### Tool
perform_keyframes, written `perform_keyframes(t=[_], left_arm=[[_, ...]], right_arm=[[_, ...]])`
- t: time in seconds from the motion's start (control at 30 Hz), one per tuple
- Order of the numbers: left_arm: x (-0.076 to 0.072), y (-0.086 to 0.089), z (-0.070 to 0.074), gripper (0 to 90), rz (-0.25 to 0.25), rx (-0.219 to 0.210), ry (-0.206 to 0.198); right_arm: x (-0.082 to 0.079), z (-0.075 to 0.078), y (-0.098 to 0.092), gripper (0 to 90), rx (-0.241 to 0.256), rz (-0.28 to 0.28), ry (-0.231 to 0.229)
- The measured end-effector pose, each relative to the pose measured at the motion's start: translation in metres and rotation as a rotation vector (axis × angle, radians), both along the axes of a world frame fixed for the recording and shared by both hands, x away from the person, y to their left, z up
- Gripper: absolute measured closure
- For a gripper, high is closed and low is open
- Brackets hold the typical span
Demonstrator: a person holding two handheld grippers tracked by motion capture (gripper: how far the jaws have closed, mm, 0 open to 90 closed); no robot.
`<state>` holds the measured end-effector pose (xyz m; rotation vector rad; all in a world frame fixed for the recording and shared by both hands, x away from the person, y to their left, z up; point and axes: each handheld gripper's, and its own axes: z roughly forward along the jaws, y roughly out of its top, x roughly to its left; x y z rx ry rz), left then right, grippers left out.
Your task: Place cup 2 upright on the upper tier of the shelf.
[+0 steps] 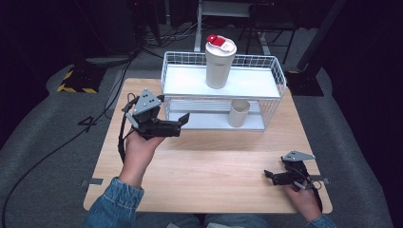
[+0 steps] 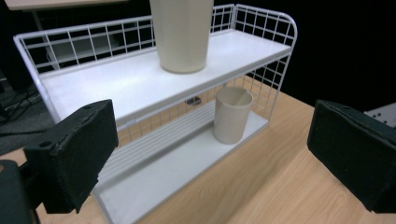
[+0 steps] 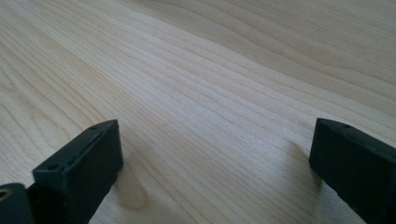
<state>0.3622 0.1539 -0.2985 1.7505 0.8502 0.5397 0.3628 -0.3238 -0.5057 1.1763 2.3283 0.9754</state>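
The left claw (image 1: 183, 119) is spread wide and empty, held above the table (image 1: 214, 166) and aimed at the wire rack (image 2: 261, 56). Straight ahead of its jaws, on the rack's lower shelf, stands the small open cup (image 2: 231, 115), upright and near the rack's far end. Above and beyond it, on the top shelf, stands the tall tumbler (image 2: 181, 35).

Risks: a jaw may catch the wire front or the upper shelf edge on entry, or a one-sided touch may tip the cup.

The right claw (image 1: 278, 176) rests spread on the table, well apart, empty.
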Motion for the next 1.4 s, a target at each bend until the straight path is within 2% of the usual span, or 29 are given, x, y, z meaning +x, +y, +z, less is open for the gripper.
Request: perform_keyframes(t=[0.2,0.47,0.57,0.6,0.63,0.8,0.87,0.93,1.0,1.1,1.23,1.4], left_arm=[[-0.015,0.009,-0.022,2.6,-0.008,0.066,0.034],[-0.034,0.024,-0.055,2.8,-0.011,0.071,0.076],[-0.038,0.03,-0.07,2.9,0.026,0.111,0.078],[-0.038,0.032,-0.076,2.8,0.047,0.151,0.076],[-0.038,0.033,-0.082,2.8,0.065,0.173,0.079],[-0.04,0.045,-0.11,2.8,0.084,0.136,0.117],[-0.039,0.049,-0.119,2.8,0.092,0.138,0.152],[-0.041,0.053,-0.126,2.8,0.106,0.139,0.156],[-0.043,0.058,-0.134,2.8,0.097,0.126,0.176],[-0.047,0.063,-0.145,2.8,0.093,0.141,0.19],[-0.053,0.07,-0.162,2.8,0.097,0.138,0.208],[-0.054,0.077,-0.179,2.9,0.105,0.159,0.257]], right_arm=[[0.0,0.0,0.0,3.0,0.0,0.0,0.0],[0.0,0.0,0.0,3.0,0.0,0.0,0.0],[0.0,0.0,0.0,3.0,0.001,0.0,0.0],[0.0,0.0,0.0,3.0,0.0,0.0,0.0],[0.0,0.0,0.0,3.0,0.001,0.0,0.001],[0.0,0.0,0.001,2.6,-0.005,-0.005,0.0],[0.0,0.0,0.001,2.6,-0.005,-0.005,0.0],[0.001,0.0,0.001,2.6,-0.005,-0.005,0.0],[0.001,0.0,0.001,2.6,-0.005,-0.005,-0.001],[0.0,0.0,0.001,2.6,-0.005,-0.005,0.0],[0.0,0.0,0.001,2.6,-0.005,-0.005,0.0],[0.0,0.0,0.001,2.6,-0.004,-0.005,0.0]])
